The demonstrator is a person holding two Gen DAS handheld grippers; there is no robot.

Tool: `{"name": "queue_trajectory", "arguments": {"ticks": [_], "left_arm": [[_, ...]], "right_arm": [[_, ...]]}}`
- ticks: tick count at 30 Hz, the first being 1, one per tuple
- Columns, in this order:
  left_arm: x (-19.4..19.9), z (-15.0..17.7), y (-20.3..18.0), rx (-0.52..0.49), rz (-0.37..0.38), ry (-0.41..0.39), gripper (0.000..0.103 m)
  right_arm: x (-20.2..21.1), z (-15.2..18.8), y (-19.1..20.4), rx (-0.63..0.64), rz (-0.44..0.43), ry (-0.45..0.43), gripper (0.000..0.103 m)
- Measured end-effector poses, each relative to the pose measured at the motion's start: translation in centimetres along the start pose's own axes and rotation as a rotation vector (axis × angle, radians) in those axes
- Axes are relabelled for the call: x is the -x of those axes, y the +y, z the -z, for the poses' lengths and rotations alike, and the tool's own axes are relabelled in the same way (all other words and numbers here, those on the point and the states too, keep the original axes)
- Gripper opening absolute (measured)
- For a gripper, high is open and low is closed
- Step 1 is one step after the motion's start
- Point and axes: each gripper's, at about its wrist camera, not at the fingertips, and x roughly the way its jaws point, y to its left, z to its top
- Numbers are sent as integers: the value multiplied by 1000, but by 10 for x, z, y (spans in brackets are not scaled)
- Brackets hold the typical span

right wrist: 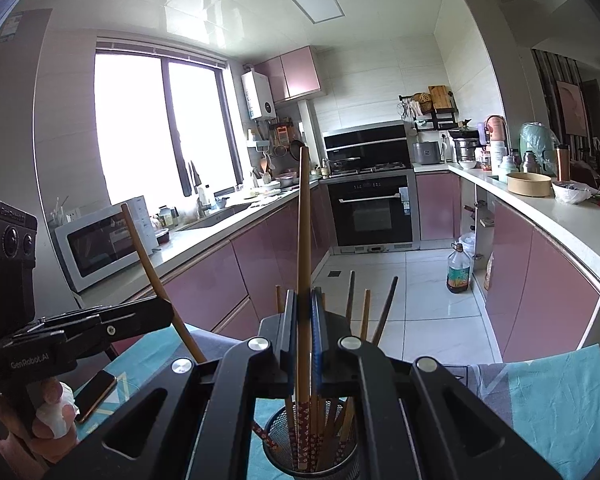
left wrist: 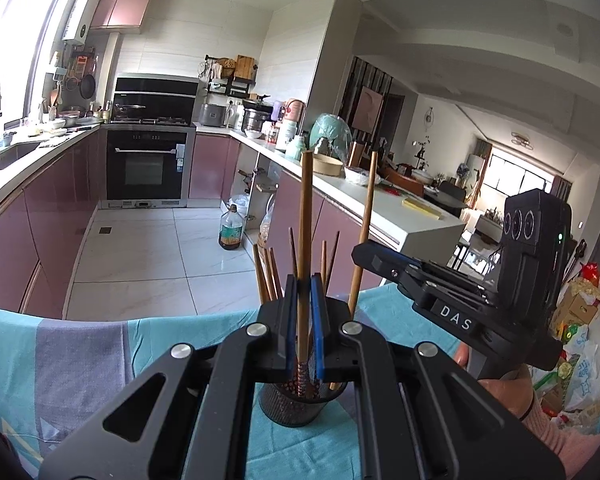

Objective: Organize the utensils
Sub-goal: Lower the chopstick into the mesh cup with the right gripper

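Left wrist view: left tongs (left wrist: 305, 312) pinch chopstick (left wrist: 305, 216) upright over mesh holder (left wrist: 296, 404) on cloth-draped counter (left wrist: 80, 360); right tongs (right wrist: 305, 332) pinch another chopstick (right wrist: 303, 232). Sticks likely light, stiff, slick; mid-shaft grip best.

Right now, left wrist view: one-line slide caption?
Left tongs shut on a chopstick above the black mesh holder; right tongs hold another chopstick.

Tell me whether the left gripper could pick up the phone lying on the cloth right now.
Probably not as things stand: the left gripper is shut on a chopstick over the mesh holder. The phone lies uncovered, so freeing the jaws should suffice.
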Motion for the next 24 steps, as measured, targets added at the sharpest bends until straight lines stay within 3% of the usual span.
{"name": "queue_trajectory", "arguments": {"ticks": [24], "left_arm": [[-16,4,-7,-19,-21,137,7]], "right_arm": [[-25,30,-3,1,53,79,5]]}}
